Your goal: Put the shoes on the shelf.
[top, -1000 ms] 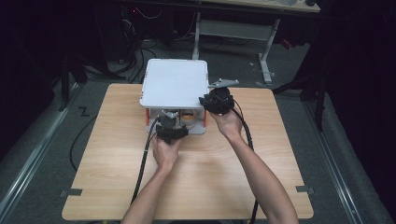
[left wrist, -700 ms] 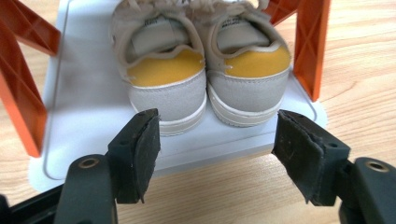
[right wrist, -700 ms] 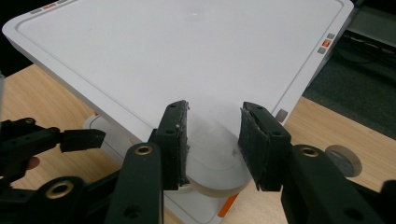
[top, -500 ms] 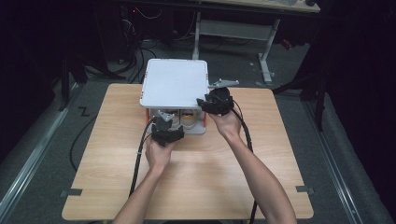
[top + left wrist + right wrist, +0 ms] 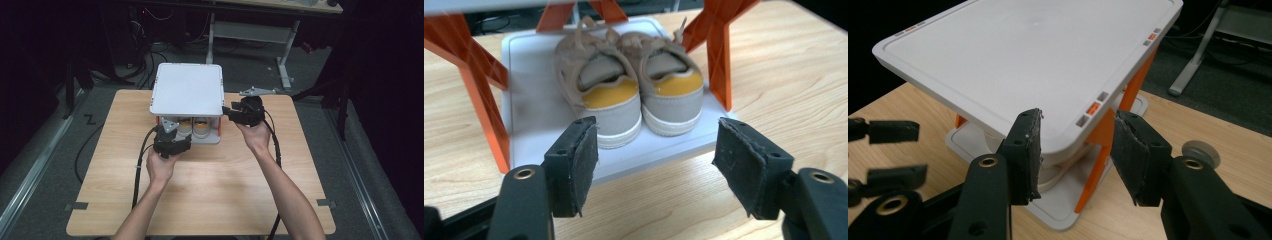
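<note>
2 shoes [image 5: 629,95] sit under the rack [image 5: 1013,60], before the released left gripper [image 5: 656,165]; right gripper [image 5: 1075,155] released beside its corner.

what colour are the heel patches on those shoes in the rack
Yellow, on grey-beige shoes; the left gripper view shows it best.

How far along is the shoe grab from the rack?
Early. Done: both tongs are at the rack. In hand: the left tongs are open and lined up on the pair of shoes on the lower shelf, not touching; the right tongs are open at the top shelf's corner. Left: grip the shoes and pull them out.
</note>
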The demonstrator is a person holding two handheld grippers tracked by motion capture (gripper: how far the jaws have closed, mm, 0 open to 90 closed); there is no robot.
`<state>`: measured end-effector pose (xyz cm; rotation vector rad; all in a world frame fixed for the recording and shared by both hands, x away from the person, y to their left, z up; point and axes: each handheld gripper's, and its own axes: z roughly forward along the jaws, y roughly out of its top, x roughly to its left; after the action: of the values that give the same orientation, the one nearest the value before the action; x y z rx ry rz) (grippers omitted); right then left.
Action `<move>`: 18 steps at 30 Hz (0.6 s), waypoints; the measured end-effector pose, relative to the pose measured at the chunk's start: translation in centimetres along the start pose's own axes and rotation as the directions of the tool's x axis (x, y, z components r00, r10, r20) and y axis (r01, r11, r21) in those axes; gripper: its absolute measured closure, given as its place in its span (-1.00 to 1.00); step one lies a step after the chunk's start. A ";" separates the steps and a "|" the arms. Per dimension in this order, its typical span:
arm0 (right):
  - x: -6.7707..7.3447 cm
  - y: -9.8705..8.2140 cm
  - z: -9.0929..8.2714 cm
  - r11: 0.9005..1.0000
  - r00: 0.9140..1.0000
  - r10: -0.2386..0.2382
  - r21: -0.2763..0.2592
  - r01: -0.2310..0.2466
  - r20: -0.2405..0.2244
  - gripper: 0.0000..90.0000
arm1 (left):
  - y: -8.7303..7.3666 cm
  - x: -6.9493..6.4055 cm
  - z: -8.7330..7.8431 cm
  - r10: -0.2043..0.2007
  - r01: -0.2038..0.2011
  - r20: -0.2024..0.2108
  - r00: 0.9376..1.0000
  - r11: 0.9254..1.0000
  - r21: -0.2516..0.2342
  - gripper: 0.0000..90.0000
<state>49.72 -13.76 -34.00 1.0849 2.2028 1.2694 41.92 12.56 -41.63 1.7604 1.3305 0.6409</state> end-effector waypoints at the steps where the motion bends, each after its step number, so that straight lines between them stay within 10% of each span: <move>1: -0.1 -0.2 -0.2 1.000 1.000 0.001 0.000 -0.001 0.001 0.22 | 0.1 0.1 -0.2 0.001 -0.001 0.002 1.000 1.000 -0.003 -0.22; 18: -1.5 -2.6 -4.2 0.999 1.000 0.027 -0.033 -0.027 -0.005 0.20 | 0.7 1.3 -3.8 -0.009 0.015 0.093 0.996 0.998 -0.064 -0.21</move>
<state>46.86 -18.04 -34.11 1.1041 2.1695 1.3162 39.71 14.82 -39.10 1.7085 1.2428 0.5823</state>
